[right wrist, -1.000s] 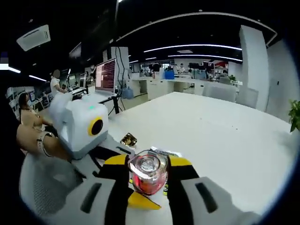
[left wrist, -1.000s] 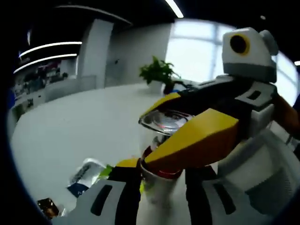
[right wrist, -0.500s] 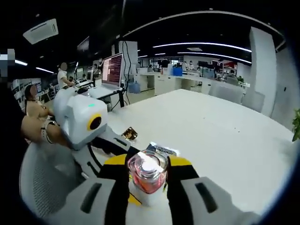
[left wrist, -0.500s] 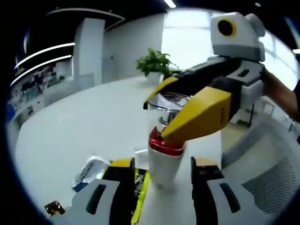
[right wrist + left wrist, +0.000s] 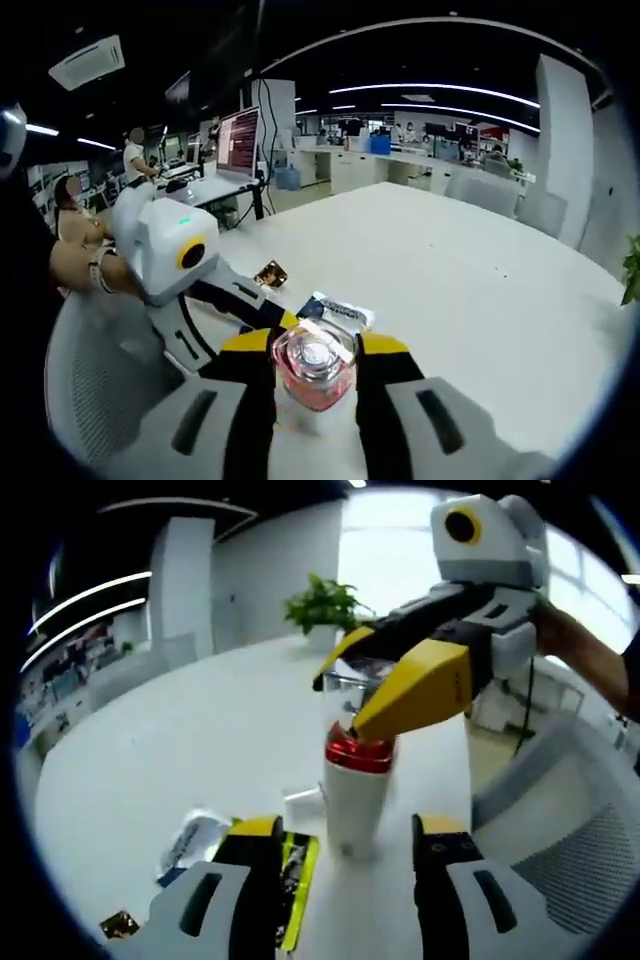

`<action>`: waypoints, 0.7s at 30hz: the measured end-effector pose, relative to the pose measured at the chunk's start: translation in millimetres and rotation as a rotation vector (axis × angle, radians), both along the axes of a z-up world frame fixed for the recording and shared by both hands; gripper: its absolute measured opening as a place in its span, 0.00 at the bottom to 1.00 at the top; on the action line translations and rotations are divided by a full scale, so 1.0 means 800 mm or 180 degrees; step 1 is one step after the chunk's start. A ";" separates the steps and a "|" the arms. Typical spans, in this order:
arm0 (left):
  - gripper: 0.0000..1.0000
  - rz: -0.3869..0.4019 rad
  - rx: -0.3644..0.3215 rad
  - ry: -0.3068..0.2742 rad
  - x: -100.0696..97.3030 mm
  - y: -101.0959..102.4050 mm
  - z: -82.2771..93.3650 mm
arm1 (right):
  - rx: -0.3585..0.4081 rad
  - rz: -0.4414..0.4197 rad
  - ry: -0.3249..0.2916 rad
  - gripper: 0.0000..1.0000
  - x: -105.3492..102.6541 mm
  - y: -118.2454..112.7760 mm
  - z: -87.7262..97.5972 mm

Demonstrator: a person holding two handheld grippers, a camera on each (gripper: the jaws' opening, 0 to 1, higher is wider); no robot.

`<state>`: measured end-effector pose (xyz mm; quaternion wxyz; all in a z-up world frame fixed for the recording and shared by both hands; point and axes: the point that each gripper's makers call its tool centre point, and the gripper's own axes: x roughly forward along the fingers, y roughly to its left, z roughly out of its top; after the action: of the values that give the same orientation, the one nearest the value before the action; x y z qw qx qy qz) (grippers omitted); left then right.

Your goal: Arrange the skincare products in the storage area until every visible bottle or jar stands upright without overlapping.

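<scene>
A skincare bottle [image 5: 355, 795] with a white body, a red band and a clear cap stands upright on the white table [image 5: 180, 740]. My right gripper [image 5: 343, 702] reaches in from the upper right, its yellow jaws shut on the clear cap. My left gripper [image 5: 345, 832] is open, its two jaws low in the left gripper view, just short of the bottle's base and apart from it. In the right gripper view, the cap [image 5: 315, 362] sits clamped in my right gripper [image 5: 317, 350], and my left gripper [image 5: 255, 305] lies to the left.
A yellow-green sachet [image 5: 297, 878] lies under my left jaw. Nearby are a white-and-blue packet [image 5: 188, 840], a small white piece [image 5: 300, 802] and a gold item [image 5: 118, 923]. A mesh chair [image 5: 565, 865] stands off the table's right edge. A potted plant [image 5: 322, 605] stands at the far side.
My left gripper has backed away from the bottle's white body and now stands clear of it. The bottle has gone from tilted to upright, with my right gripper still on the cap.
</scene>
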<state>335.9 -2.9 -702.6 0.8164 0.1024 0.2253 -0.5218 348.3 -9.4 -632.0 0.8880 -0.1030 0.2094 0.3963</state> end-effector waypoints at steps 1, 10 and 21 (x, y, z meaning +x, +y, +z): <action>0.48 0.0002 -0.0002 -0.0002 0.000 0.000 0.000 | 0.0005 0.0017 0.0001 0.29 0.000 -0.002 0.000; 0.46 -0.0009 -0.0005 0.0008 0.000 0.000 0.001 | -0.0027 0.0097 0.0069 0.29 0.005 -0.021 -0.003; 0.48 0.0015 0.0022 0.0022 0.000 0.001 -0.003 | 0.0063 0.0049 0.0086 0.32 0.009 -0.025 -0.004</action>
<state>336.3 -2.4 -704.8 0.8165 0.1029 0.2302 -0.5194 355.6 -29.0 -634.8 0.8830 -0.0903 0.2167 0.4065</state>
